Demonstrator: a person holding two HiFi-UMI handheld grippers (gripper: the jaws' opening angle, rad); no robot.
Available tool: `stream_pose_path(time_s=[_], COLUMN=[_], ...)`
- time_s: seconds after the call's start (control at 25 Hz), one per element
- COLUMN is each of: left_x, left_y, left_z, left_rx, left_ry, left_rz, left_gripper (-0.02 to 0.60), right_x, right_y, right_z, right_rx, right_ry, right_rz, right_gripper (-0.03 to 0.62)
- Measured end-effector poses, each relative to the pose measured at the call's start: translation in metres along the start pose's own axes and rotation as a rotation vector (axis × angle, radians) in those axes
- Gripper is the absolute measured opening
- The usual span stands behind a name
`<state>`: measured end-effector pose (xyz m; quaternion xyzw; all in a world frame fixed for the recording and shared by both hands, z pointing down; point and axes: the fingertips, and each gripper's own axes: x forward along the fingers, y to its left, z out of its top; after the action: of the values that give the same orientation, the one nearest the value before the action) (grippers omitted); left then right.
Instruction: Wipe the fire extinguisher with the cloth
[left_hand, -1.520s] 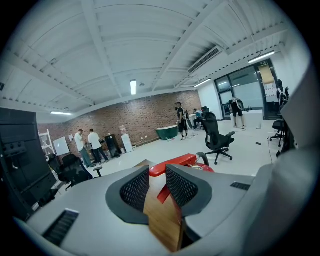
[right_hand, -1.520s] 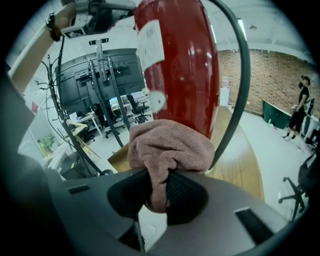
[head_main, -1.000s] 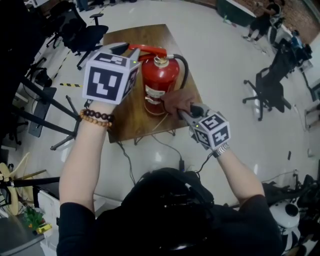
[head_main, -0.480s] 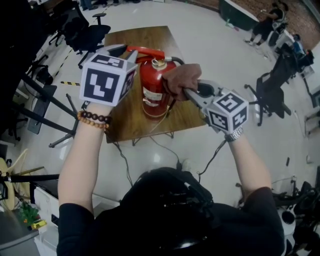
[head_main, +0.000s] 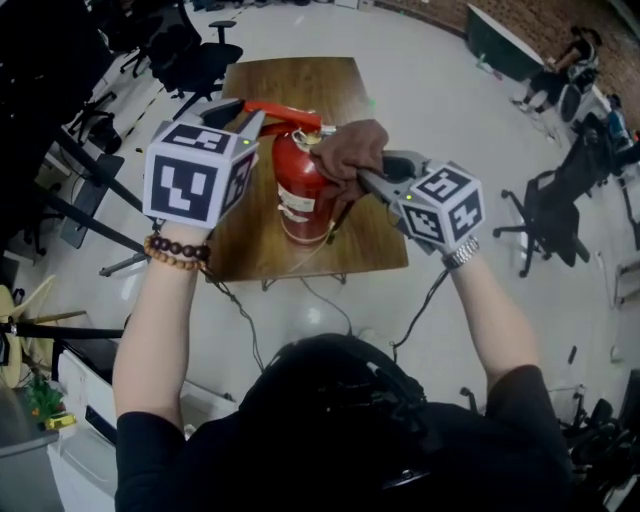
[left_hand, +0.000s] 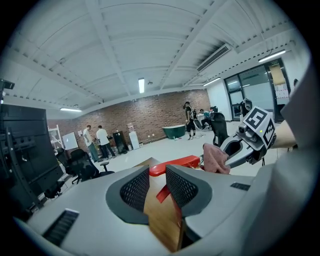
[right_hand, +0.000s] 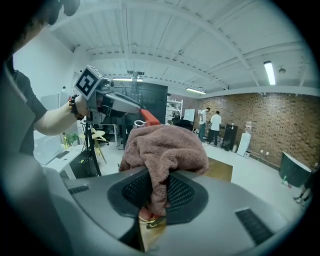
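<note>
A red fire extinguisher (head_main: 298, 190) stands upright on a small wooden table (head_main: 290, 80). My left gripper (head_main: 258, 112) is at its top, jaws closed on the red handle (head_main: 290, 108). In the left gripper view the handle (left_hand: 175, 164) runs between the jaws of the left gripper (left_hand: 159, 187). My right gripper (head_main: 365, 178) is shut on a brown cloth (head_main: 352, 148), which rests against the extinguisher's top on its right side. The right gripper view shows the cloth (right_hand: 162, 145) bunched above the right gripper (right_hand: 157, 192), hiding most of the extinguisher.
Black office chairs stand at the back left (head_main: 200, 55) and at the right (head_main: 545, 215). Tripod legs (head_main: 90, 215) spread on the floor at the left. A cable (head_main: 320, 290) trails under the table's near edge. People (head_main: 570, 50) are far off at the back right.
My right gripper has carried the cloth up the extinguisher's right side, from near its base to its top. The left gripper has stayed on the handle.
</note>
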<state>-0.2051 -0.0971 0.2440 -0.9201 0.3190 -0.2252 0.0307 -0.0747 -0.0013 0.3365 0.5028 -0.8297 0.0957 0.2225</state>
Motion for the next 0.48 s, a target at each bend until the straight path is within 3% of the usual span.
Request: stream_pose_path(time_s=[0.48], left_x=[0.000], left_y=[-0.004], left_z=[0.004], left_rx=[-0.043], left_ry=[0.027], left_rz=[0.064], left_gripper=[0.087], right_x=[0.017], right_y=[-0.007], right_z=[-0.025], right_rx=[0.008], right_ry=[0.037], right_rz=[0.094], right_gripper=[0.081])
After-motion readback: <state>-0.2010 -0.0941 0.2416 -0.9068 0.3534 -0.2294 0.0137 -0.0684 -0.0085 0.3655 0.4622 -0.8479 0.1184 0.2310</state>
